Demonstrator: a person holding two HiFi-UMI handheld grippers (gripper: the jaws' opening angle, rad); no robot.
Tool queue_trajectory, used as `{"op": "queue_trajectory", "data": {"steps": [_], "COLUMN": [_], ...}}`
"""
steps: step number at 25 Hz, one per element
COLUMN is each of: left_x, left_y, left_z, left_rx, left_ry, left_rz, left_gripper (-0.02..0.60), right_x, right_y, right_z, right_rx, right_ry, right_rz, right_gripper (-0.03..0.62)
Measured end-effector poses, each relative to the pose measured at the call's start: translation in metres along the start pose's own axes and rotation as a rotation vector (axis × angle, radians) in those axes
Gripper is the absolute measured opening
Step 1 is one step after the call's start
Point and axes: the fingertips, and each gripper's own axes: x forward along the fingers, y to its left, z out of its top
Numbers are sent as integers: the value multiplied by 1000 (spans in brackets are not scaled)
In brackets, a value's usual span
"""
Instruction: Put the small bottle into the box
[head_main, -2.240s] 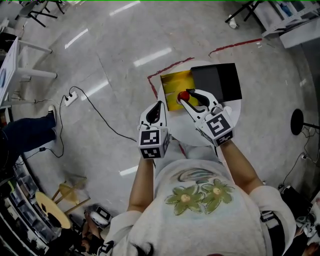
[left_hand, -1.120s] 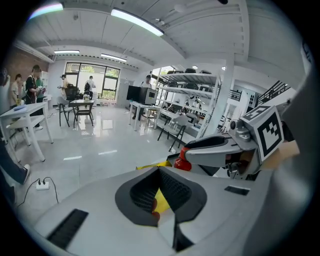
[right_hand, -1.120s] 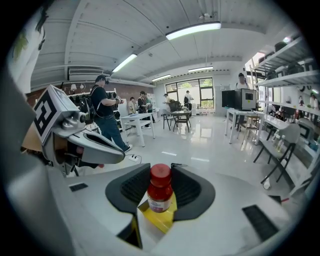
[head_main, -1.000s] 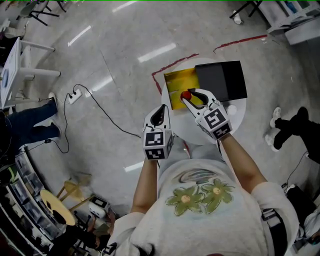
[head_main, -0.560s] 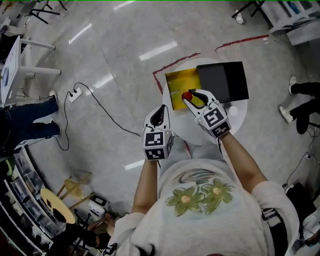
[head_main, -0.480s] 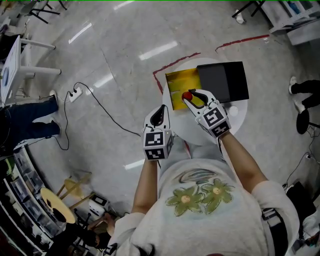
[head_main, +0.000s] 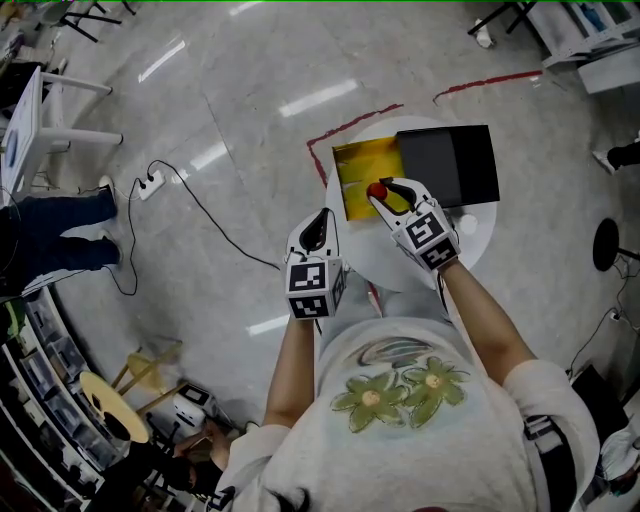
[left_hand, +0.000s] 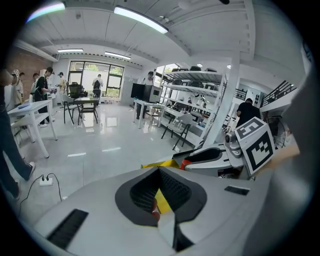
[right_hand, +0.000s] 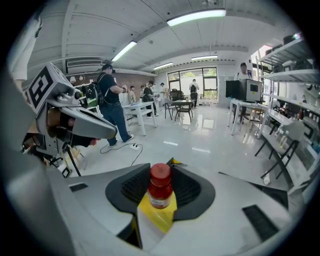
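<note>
A small bottle (head_main: 377, 190) with a red cap and red contents hangs upright over the near edge of the yellow box (head_main: 360, 162). My right gripper (head_main: 383, 194) is shut on it. In the right gripper view the bottle (right_hand: 160, 187) stands between the dark pads with yellow below it. The box's black lid (head_main: 448, 163) lies open to the right on the round white table (head_main: 400, 262). My left gripper (head_main: 318, 228) hovers off the table's left edge, shut and holding nothing. In the left gripper view the right gripper (left_hand: 210, 155) and the yellow box (left_hand: 159, 164) show ahead.
A power strip (head_main: 150, 187) with a black cable lies on the glossy floor to the left. Red tape lines (head_main: 350, 128) run past the table. A person's legs (head_main: 50, 235) stand at the far left. A black round base (head_main: 605, 243) sits at the right.
My right gripper keeps the bottle at the box's near edge, hardly moved. The left gripper stays put. A person's legs at the right have walked out of view.
</note>
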Motion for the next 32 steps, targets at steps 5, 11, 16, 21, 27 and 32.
{"op": "queue_trajectory", "data": {"steps": [5,11,16,21,27,32], "left_x": [2,1,4,4,8,9], "left_y": [0,1,1,2,3,4], "left_z": [-1,0,-6,-4,-7,-4], "left_rx": [3,6,12,5,-4,-7], "left_ry": [2,9,15,18,17,20], "left_rz": [5,13,4,9,7,12], "left_gripper": [3,3,3,3,3,3], "right_x": [6,12,17,20,27,31], "right_y": [-4,-6,-6,-7,-10,-13], "right_z": [-7,-14,-22,-30,-42,-49], "right_rx": [-4,-3,-5,-3,-5,-3], "right_ry": [14,29,49,68,87,105], "right_rz": [3,2,4,7,3,1], "right_gripper": [137,137,137,137,137,137]}}
